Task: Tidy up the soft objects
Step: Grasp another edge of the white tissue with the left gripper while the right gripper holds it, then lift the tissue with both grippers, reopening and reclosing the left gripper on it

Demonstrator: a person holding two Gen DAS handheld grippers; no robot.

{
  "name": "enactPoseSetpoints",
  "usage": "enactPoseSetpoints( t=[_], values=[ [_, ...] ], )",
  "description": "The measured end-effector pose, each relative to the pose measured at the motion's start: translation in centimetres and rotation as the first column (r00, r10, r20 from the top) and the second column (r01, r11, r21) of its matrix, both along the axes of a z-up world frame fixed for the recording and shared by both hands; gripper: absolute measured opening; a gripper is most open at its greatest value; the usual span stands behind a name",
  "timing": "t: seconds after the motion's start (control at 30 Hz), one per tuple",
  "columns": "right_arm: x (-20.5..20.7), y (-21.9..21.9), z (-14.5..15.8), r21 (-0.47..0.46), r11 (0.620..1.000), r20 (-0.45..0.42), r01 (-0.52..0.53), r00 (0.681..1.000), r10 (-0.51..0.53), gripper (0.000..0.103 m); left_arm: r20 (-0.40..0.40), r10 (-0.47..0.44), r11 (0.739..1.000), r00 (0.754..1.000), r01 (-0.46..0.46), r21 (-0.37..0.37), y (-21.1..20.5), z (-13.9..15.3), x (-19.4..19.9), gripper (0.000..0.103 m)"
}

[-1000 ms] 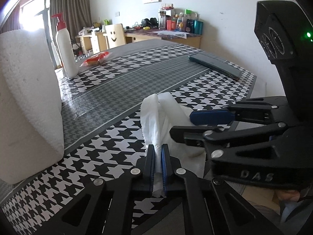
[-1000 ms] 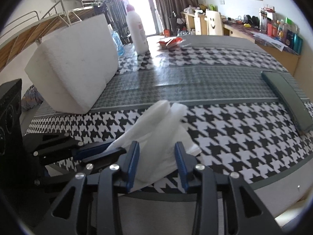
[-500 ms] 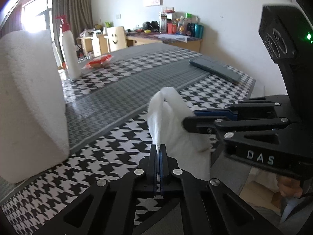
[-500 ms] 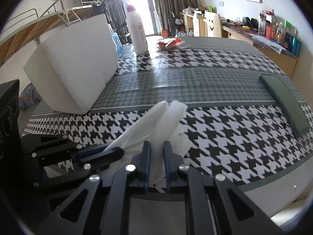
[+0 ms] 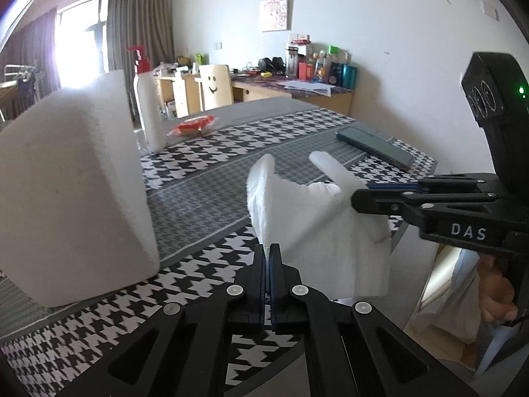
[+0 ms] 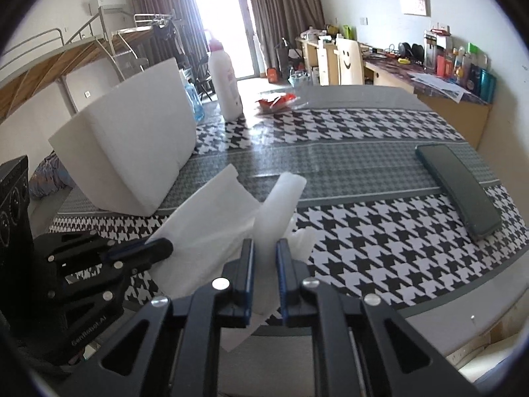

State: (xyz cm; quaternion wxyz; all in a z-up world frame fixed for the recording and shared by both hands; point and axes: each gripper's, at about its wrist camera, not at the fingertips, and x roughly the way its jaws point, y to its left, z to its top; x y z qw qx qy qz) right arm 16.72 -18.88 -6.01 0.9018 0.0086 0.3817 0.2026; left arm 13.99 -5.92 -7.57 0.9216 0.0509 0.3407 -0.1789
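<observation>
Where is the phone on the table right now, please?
The phone lies flat near the table's right edge in the right wrist view, right of the held tissue; nothing touches it.

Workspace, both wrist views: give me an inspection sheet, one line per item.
Surface: table under a houndstooth cloth with grey bands.
Job's things: white tissue sheet held up off the table by both grippers; large white tissue block standing on the table behind it.
Clutter: dark phone lying flat, white pump bottle upright, red wrapper.
Grippers: left gripper shut on one corner of the sheet; right gripper shut on a rolled-up corner.
Cables: nothing seen.
Surroundings: desk crowded with bottles and boxes, smiley-face chair, curtained window, metal-framed loft bed in the right wrist view.
</observation>
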Motion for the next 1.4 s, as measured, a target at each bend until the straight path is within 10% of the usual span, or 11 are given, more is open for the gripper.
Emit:
enactPoseSetpoints(
  t=[1.17,1.4],
  values=[
    [-0.4,-1.5,-0.1,0.024,0.999,0.001,0.03,1.0,-0.03,0.016,0.009,-0.011,1.0,1.0,0.011,0.0,-0.9,0.8,-0.4,0.003],
    [-0.6,-1.8,-0.1,0.025,0.999,0.001,0.037,0.999,-0.037,0.016,-0.034,-0.031,0.999,0.999,0.032,0.022,-2.4,-0.8,0.2,0.047]
  ],
)
